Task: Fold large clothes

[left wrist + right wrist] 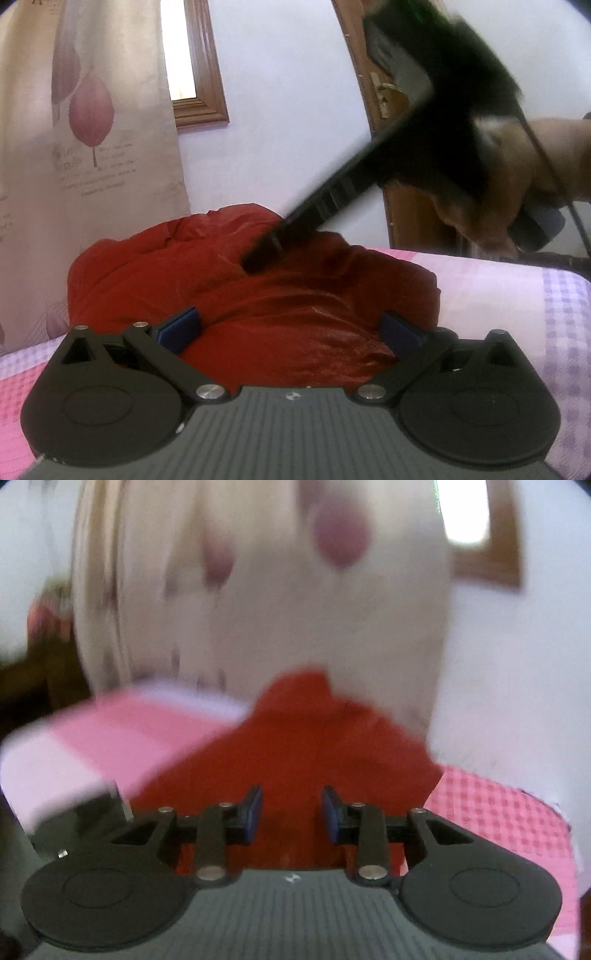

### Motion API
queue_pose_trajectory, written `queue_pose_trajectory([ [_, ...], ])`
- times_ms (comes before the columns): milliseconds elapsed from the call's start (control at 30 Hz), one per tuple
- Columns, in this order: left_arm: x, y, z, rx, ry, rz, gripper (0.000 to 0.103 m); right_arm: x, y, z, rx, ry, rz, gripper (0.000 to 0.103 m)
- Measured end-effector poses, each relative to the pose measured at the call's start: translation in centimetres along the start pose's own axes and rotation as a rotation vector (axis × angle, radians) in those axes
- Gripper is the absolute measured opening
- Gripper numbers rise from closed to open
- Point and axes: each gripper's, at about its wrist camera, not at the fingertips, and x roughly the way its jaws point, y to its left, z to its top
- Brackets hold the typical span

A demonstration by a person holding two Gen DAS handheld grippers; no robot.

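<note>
A red garment (236, 288) lies crumpled on a bed with a pink and lilac checked sheet (517, 314). My left gripper (291, 332) is wide open, low over the near part of the garment, its blue pads (181, 328) apart and empty. The right gripper shows in the left wrist view as a dark blurred tool (280, 240) whose tip touches the garment's far part. In the right wrist view, which is blurred, my right gripper (291, 814) is partly open over the red garment (317, 738), nothing between the pads.
A beige curtain with pink leaf prints (85, 129) hangs behind the bed on the left, next to a wooden window frame (207, 74). A wooden door (399, 147) stands at the right. The person's hand (517, 177) holds the right gripper.
</note>
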Motion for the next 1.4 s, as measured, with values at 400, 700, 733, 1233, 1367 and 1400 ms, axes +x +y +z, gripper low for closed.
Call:
queue_pose_trajectory([
  [400,-2.5,2.4,0.0,-0.146,-0.029,0.046,0.059,3.0,-1.3,-7.8,0.199,-0.091,0.009,0.034],
  [700,-0.5,3.3,-1.7,-0.134,0.053,-0.031,0.057,3.5,-1.1,-8.5,0.181,-0.09,-0.002,0.034],
  [733,-0.2,3.2,-1.5,-0.114,0.064,-0.037,0.06,3.1,-1.2,-8.3,0.16,-0.082,-0.006,0.035],
  [1233,0.5,2.0,-1.6,-0.043,0.054,-0.044,0.092,3.6,-2.2,3.9,-0.011,-0.099,-0.045,0.056],
  [1367,0.4,1.9,-1.8,-0.055,0.038,-0.047,0.092,8.1,-4.3,2.6,-0.02,0.033,-0.046,0.055],
  [1400,0.4,2.0,-1.8,-0.064,0.035,-0.05,0.092,8.6,-5.2,2.3,0.024,0.05,-0.028,0.055],
])
